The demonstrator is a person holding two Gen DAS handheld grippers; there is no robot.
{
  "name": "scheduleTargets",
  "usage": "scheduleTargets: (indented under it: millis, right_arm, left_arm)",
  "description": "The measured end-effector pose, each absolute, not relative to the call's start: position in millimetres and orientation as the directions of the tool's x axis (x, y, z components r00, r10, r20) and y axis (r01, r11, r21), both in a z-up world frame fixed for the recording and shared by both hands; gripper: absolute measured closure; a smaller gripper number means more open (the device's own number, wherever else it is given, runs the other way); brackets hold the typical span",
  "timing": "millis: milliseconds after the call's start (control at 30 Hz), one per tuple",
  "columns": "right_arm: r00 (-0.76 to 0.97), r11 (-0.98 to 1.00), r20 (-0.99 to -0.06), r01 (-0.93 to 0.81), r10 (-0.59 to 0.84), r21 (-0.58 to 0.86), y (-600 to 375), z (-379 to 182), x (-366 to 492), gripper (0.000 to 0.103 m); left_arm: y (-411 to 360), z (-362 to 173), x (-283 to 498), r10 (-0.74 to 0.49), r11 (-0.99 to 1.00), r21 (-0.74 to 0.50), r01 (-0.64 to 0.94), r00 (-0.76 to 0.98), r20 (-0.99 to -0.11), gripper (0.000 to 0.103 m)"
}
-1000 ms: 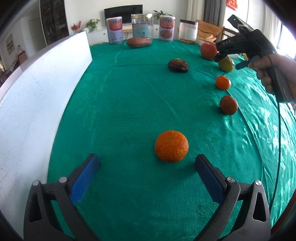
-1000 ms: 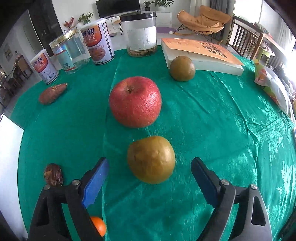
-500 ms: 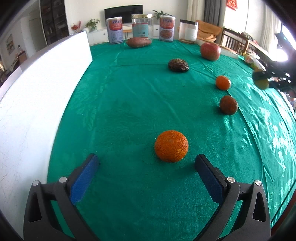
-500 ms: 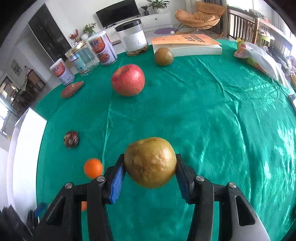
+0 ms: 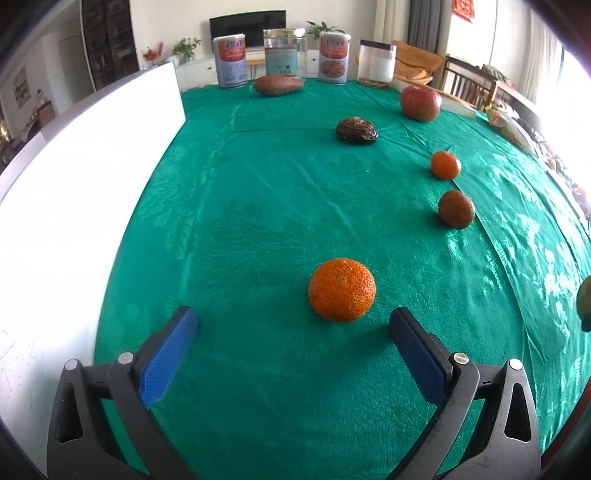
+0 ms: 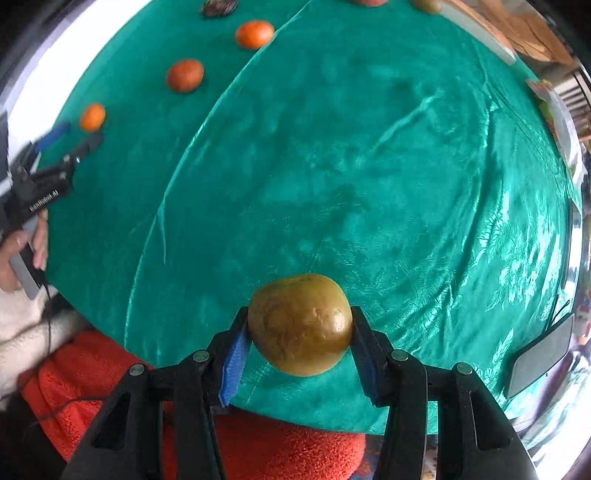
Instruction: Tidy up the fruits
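My right gripper [image 6: 299, 332] is shut on a brown-green pear [image 6: 300, 325] and holds it above the near edge of the green tablecloth [image 6: 369, 166]. The pear's edge shows at the far right of the left wrist view [image 5: 584, 302]. My left gripper [image 5: 293, 328] is open, low over the cloth, with a large orange [image 5: 342, 289] just ahead between its fingers. Farther right lie a dull orange fruit [image 5: 455, 209], a small orange [image 5: 445, 165], a dark wrinkled fruit [image 5: 356, 131] and a red apple [image 5: 420, 103]. My left gripper also shows in the right wrist view [image 6: 72, 138].
A white board [image 5: 85, 177] runs along the left. A sweet potato [image 5: 277, 85], two cans [image 5: 230, 61] and two jars [image 5: 284, 53] stand at the back. A book [image 6: 491, 40] and another pear [image 6: 426, 4] lie far off. A red cloth [image 6: 280, 448] hangs below the near edge.
My right gripper closed on the pear, lifted it and carried it back toward the near table edge, tilting downward. My left gripper and the large orange have not moved.
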State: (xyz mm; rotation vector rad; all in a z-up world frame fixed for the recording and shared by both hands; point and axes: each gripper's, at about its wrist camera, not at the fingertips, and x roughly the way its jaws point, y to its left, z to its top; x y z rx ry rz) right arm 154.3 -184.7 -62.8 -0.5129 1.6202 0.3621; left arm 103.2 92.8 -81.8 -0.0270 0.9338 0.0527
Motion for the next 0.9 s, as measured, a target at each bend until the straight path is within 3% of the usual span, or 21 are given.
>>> scheduleTargets:
  millis: [167,600,900]
  right_arm:
    - [-0.016,0.803,-0.982,-0.579,-0.186,-0.142,-147,-72,164,0.052]
    - [0.119,0.881,-0.993,-0.471,0.020,-0.038,-151,-36,180,0.052]
    - [0.225,0.929,-0.962,-0.363,0.155,0.065,-195,-25,134,0.052]
  left_arm:
    - [93,-82,103,0.034,0.998,0.000,-0.057,0.594,-0.804,0.000]
    - [93,-82,103,0.034,0.998,0.000,-0.058,0.594,-0.804,0.000]
    - [93,-82,103,0.035,0.998,0.000,-0.058,0.594,-0.804,0.000]
